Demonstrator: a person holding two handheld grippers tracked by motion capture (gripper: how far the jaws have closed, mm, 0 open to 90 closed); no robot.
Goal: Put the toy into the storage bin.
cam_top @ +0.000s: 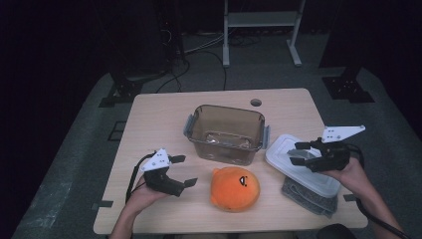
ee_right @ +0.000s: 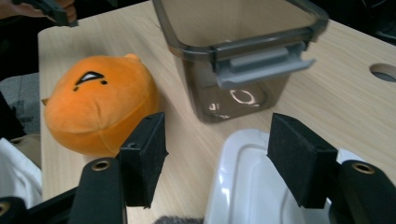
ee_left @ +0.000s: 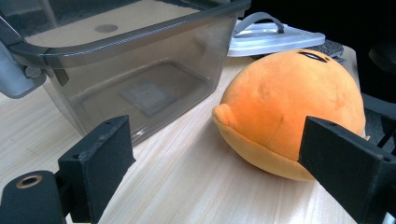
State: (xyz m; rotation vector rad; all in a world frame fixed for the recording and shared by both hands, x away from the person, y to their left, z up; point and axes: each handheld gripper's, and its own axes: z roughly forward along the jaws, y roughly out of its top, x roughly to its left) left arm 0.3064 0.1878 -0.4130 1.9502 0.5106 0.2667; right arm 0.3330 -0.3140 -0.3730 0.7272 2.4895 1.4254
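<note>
Pale wood-grain table [cam_top: 149,114], dark floor around. Round orange plush toy [cam_top: 234,188] sits near table's front edge, just in front of clear smoky plastic container [cam_top: 226,133]. Left gripper [cam_top: 182,170] left of plush, jaws apart, empty. Right gripper [cam_top: 296,153] over glossy white lid [cam_top: 288,164] right of plush, jaws apart, nothing between. Grey cloth [cam_top: 308,196] under lid.

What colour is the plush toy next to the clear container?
Orange, with a small black face mark; the plush toy shows best in the left gripper view.
</note>
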